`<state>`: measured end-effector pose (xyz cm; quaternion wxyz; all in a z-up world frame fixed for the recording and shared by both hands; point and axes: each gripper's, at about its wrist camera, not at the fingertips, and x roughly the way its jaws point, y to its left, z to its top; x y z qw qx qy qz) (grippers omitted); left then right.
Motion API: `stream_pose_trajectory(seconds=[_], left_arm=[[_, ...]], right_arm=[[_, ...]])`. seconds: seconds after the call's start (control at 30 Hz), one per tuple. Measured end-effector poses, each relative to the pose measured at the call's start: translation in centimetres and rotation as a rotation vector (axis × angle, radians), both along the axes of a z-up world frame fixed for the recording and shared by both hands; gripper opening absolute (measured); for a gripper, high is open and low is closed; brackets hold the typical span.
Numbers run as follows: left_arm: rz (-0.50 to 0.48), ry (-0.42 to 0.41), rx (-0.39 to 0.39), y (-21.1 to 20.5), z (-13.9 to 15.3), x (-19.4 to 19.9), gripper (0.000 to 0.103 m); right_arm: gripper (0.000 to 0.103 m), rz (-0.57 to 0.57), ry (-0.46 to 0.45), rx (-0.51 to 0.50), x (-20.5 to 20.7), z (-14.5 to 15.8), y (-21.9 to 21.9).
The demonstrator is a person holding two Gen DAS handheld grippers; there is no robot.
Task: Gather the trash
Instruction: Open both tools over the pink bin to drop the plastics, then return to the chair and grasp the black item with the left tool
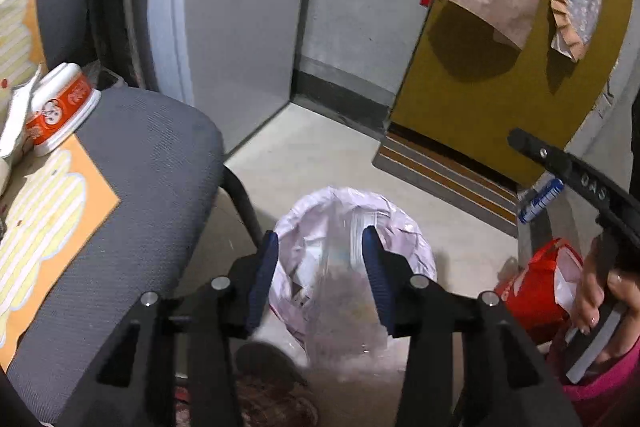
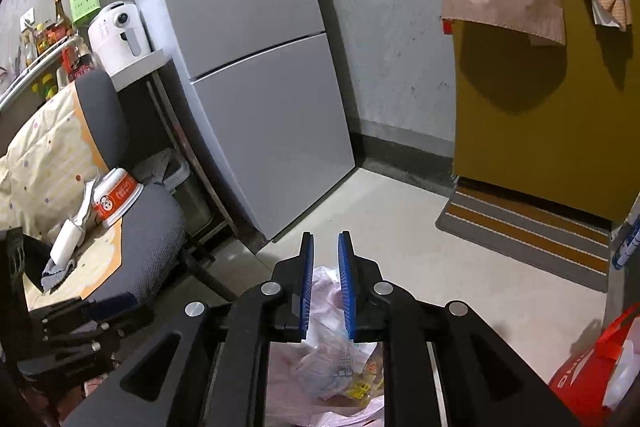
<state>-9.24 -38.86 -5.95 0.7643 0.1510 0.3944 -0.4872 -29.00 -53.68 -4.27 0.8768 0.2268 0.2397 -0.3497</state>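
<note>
Trash bin point(image 1: 400, 227), pink-lined, sits on the floor right of the chair point(image 1: 152, 163). Our left gripper point(image 1: 320, 247) hangs over it, jaws apart, a clear bag point(image 1: 340, 291) blurred between them, seemingly dropping. Right gripper point(image 2: 325, 247) hovers slightly parted, holding nothing. Next, we'd say, the noodle bowl point(image 1: 64, 103) on the chair.

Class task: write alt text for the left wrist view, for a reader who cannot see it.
The open left gripper hovers over a trash bin lined with a pale pink bag, a clear plastic bag between its fingers. A grey chair stands left.
</note>
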Motion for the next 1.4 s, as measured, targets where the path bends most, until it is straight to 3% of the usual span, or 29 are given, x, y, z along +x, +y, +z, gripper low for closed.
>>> stream_pose_trajectory(seconds=[0.23,0.3,0.77,0.93,1.13,1.23,1.3,1.4], left_arm=[[0.139,-0.049,0.012,4.5,0.6,2.4,0.043],[0.176,-0.059,0.012,6.3,0.7,2.8,0.047],[0.431,-0.133,0.011,17.3,1.5,5.9,0.051],[0.562,-0.142,-0.001,22.0,2.2,8.3,0.057],[0.763,-0.153,-0.035,28.7,4.9,12.7,0.060],[0.846,-0.229,-0.040,31.5,7.6,15.3,0.061],[0.884,-0.266,-0.052,33.0,9.2,17.0,0.070],[0.908,-0.329,-0.060,34.6,11.3,19.8,0.075]], right_arm=[[0.020,0.053,0.021,0.001,1.9,0.1,1.0],[0.023,0.077,0.022,-0.004,2.6,0.4,1.7],[0.024,0.350,-0.001,-0.051,10.5,3.0,9.7],[0.045,0.484,0.009,-0.094,15.0,4.2,13.8],[0.051,0.615,0.017,-0.154,20.6,5.5,17.8],[0.051,0.669,0.017,-0.171,23.2,5.9,19.4],[0.051,0.698,0.019,-0.175,24.9,6.0,20.2],[0.051,0.724,0.024,-0.185,26.9,6.0,21.2]])
